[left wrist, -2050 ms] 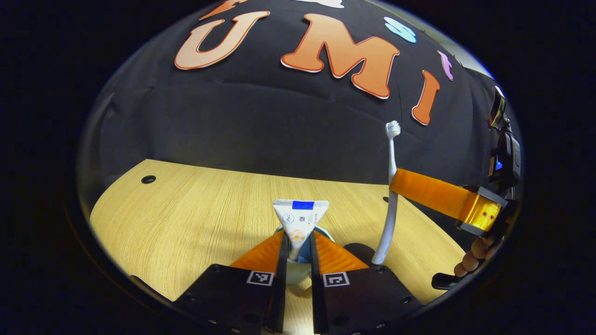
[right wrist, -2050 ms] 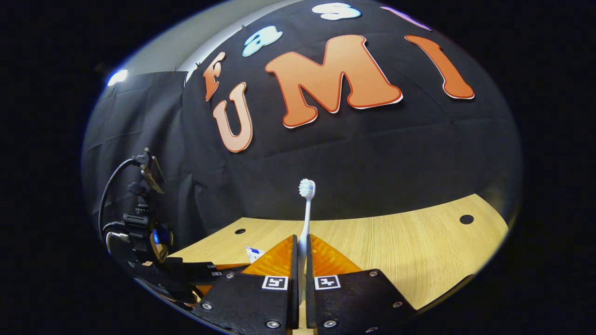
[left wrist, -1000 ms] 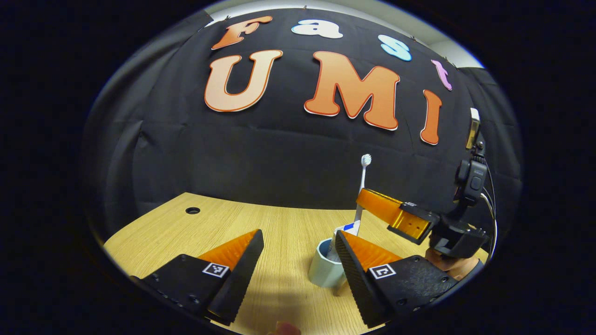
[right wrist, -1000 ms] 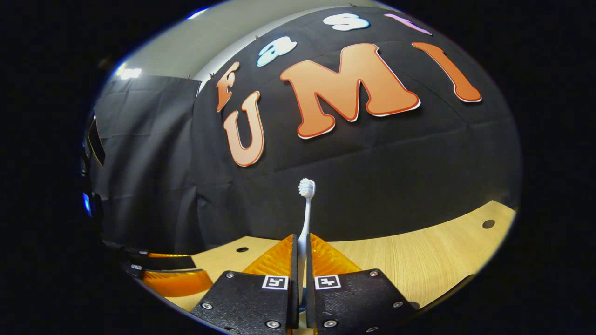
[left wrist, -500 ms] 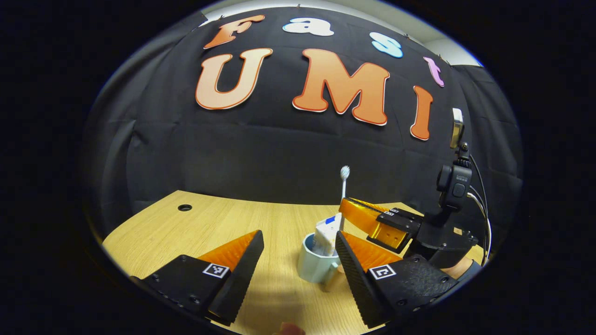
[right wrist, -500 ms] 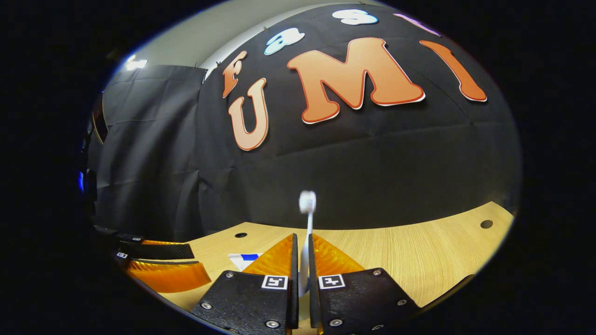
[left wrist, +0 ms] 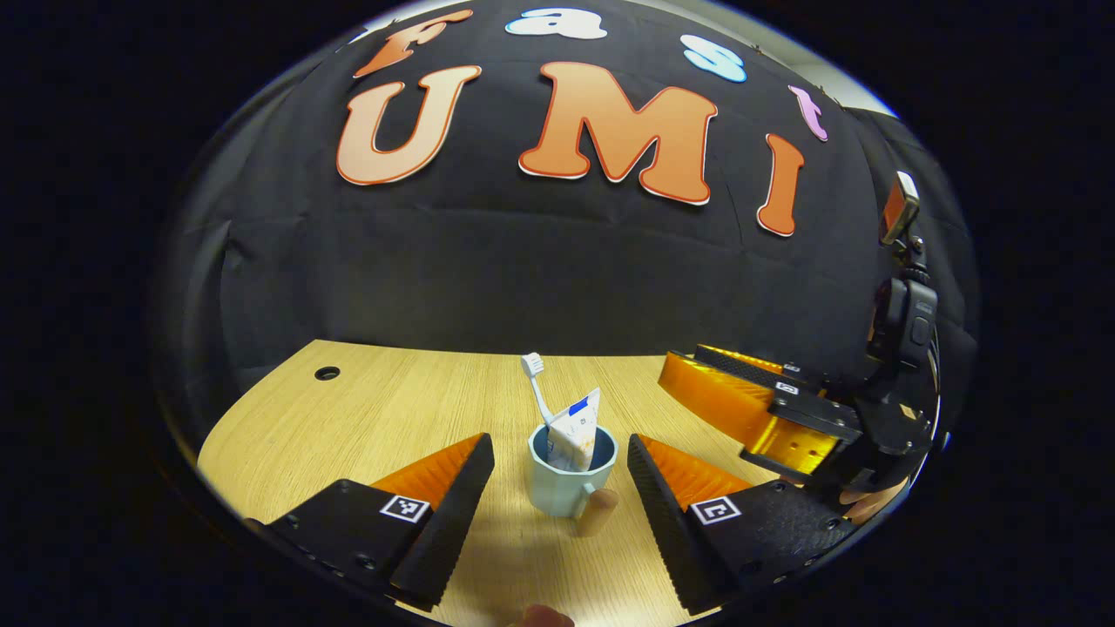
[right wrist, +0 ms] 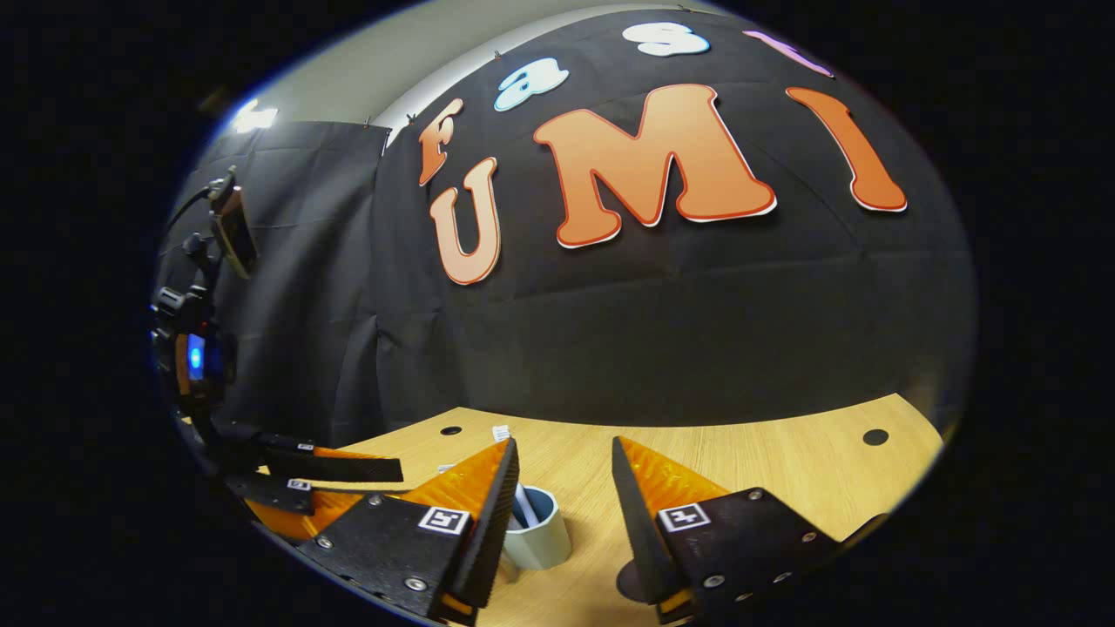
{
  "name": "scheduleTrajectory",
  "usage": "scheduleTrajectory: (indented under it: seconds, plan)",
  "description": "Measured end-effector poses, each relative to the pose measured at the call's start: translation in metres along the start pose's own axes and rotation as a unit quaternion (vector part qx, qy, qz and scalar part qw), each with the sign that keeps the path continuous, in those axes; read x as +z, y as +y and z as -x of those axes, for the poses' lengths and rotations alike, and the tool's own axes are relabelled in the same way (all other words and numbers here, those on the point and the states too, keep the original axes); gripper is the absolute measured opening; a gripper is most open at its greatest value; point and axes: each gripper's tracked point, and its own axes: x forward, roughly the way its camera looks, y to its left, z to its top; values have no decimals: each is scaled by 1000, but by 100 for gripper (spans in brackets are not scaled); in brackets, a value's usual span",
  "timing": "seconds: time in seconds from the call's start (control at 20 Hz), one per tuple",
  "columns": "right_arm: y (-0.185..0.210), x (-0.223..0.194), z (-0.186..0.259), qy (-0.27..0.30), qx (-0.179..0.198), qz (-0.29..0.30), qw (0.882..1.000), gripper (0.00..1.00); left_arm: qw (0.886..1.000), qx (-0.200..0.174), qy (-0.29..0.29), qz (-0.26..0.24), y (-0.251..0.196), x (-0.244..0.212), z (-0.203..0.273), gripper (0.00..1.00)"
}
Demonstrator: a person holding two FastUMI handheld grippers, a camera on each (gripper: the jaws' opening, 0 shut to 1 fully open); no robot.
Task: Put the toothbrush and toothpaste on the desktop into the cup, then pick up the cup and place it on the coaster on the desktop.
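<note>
A pale blue cup [left wrist: 564,489] with a wooden handle [left wrist: 597,514] stands on the desk. The white toothbrush [left wrist: 533,370] and the toothpaste tube [left wrist: 577,428] lean inside it. My left gripper [left wrist: 558,441] is open, one finger on each side of the cup and a little short of it. My right gripper [left wrist: 727,379] hangs open to the cup's right. In the right gripper view, that gripper [right wrist: 563,446] is open above the cup [right wrist: 540,540], with the toothbrush head [right wrist: 501,433] just past its left finger. A dark round coaster [right wrist: 629,578] peeks out beside the cup.
The wooden desk [left wrist: 392,409] runs back to the black cloth wall and has cable holes [left wrist: 327,373] [right wrist: 875,436]. The left gripper [right wrist: 327,470] shows low at the left of the right gripper view. A hand [left wrist: 871,501] holds the right gripper.
My left gripper opened, let the toothpaste into the cup and drew back. My right gripper then lowered the toothbrush, opened and let it go; it now leans in the cup.
</note>
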Motion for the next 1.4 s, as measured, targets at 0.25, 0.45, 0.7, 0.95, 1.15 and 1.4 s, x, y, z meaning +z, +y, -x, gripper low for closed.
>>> scheduleTrajectory:
  seconds: [0.25,0.45,0.7,0.95,1.15,1.4]
  plan:
    - [-20,27,38,-19,-21,39,999,82,998,-6,66,-10,-16,8,-10,93]
    - [-27,45,62,-27,-30,39,998,88,988,14,155,-23,-18,-7,-16,91]
    - [-34,44,94,-22,-37,64,997,92,970,23,240,-23,-20,-30,-29,93]
    - [-39,43,119,-22,-38,55,998,93,952,31,304,-27,-21,-50,-39,93]
    - [-42,36,130,-19,-38,58,997,94,936,70,344,-22,-9,-68,-45,93]
    - [-46,23,131,-10,-36,45,998,94,921,93,380,-8,-4,-96,-59,82]
